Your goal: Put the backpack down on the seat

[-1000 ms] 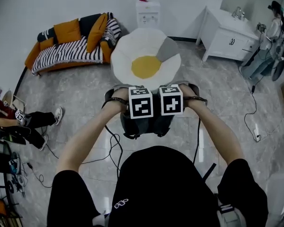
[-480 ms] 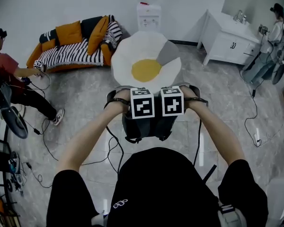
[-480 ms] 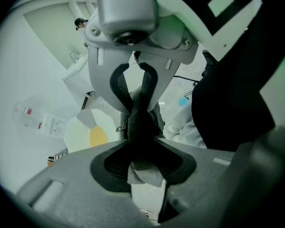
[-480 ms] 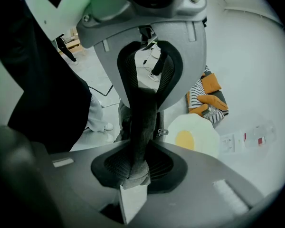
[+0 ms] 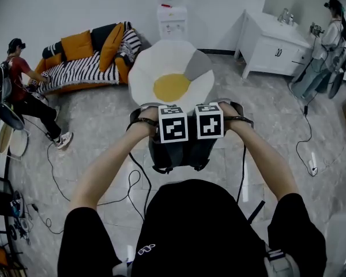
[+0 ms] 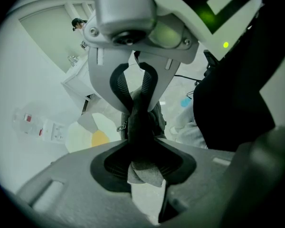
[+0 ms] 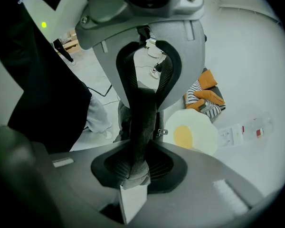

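Observation:
A dark grey backpack (image 5: 179, 152) hangs by its straps below my two grippers, above the tiled floor. The left gripper (image 5: 173, 126) and right gripper (image 5: 209, 122) are side by side, pointing steeply down, their jaws hidden under the marker cubes. In the left gripper view the left gripper (image 6: 142, 163) is shut on a grey strap (image 6: 135, 103). The right gripper (image 7: 135, 167) likewise pinches a strap (image 7: 142, 108). The seat (image 5: 170, 68) is a white egg-shaped cushion with a yellow centre, just beyond the backpack; it also shows as the seat (image 6: 92, 134) and the seat (image 7: 192, 132).
An orange sofa (image 5: 83, 62) with a striped blanket stands at the back left, a person (image 5: 23, 94) beside it. A water dispenser (image 5: 173, 19) is behind the seat, a white cabinet (image 5: 274, 45) at the right, another person (image 5: 328, 45) beyond. Cables (image 5: 132, 180) trail on the floor.
Both grippers keep their grip on the straps. The seat has slid slightly left in the head view, and the person at the left has come fully into view by the sofa.

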Motion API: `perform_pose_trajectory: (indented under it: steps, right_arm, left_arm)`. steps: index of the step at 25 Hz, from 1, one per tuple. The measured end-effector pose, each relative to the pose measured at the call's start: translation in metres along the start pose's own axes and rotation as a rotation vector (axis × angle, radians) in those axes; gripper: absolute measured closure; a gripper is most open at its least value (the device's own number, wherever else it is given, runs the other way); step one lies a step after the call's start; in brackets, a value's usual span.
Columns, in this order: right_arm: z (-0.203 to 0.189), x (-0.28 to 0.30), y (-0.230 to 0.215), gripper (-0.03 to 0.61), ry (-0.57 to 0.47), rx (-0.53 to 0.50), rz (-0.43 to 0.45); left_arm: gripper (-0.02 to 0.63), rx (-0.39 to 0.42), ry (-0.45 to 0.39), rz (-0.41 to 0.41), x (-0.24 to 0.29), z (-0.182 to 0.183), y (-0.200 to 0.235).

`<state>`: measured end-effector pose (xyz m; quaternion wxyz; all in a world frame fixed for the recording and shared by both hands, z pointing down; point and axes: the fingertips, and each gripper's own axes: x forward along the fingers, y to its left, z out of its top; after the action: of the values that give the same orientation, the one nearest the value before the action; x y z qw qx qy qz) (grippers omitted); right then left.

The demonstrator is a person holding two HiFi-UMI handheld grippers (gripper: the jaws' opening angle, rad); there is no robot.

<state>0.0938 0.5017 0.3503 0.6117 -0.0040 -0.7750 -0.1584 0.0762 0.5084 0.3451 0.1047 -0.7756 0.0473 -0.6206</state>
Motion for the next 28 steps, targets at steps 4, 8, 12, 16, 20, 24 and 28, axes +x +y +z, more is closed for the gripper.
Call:
perform_pose_trajectory:
  steps: [4, 8, 12, 16, 20, 24, 28]
  right_arm:
    - [-0.007, -0.002, -0.009, 0.503, 0.013, -0.010, -0.011]
    - [-0.013, -0.007, -0.025, 0.504, 0.013, -0.016, -0.022]
    - [-0.017, -0.005, -0.031, 0.503, 0.007, -0.019, -0.024]
    - [-0.013, 0.000, -0.047, 0.503, 0.004, -0.030, -0.023]
    - [-0.010, 0.010, -0.069, 0.503, 0.000, -0.033, -0.021]
    - [-0.006, 0.022, -0.102, 0.503, 0.007, -0.031, -0.029]
    - [-0.011, 0.040, -0.137, 0.503, 0.013, -0.014, -0.021]
  left_arm:
    - [0.474, -0.008, 0.000, 0.007, 0.001, 0.004, 0.010]
    - [0.474, -0.020, -0.001, 0.024, -0.001, 0.009, 0.027]
    - [0.474, -0.031, 0.003, 0.040, 0.000, 0.009, 0.034]
    - [0.474, -0.046, 0.011, 0.049, 0.002, 0.000, 0.048]
    - [0.474, -0.047, 0.020, 0.057, 0.007, -0.012, 0.069]
    - [0.472, -0.045, 0.014, 0.053, 0.012, -0.029, 0.099]
    - [0.472, -0.036, -0.001, 0.039, 0.027, -0.042, 0.133]
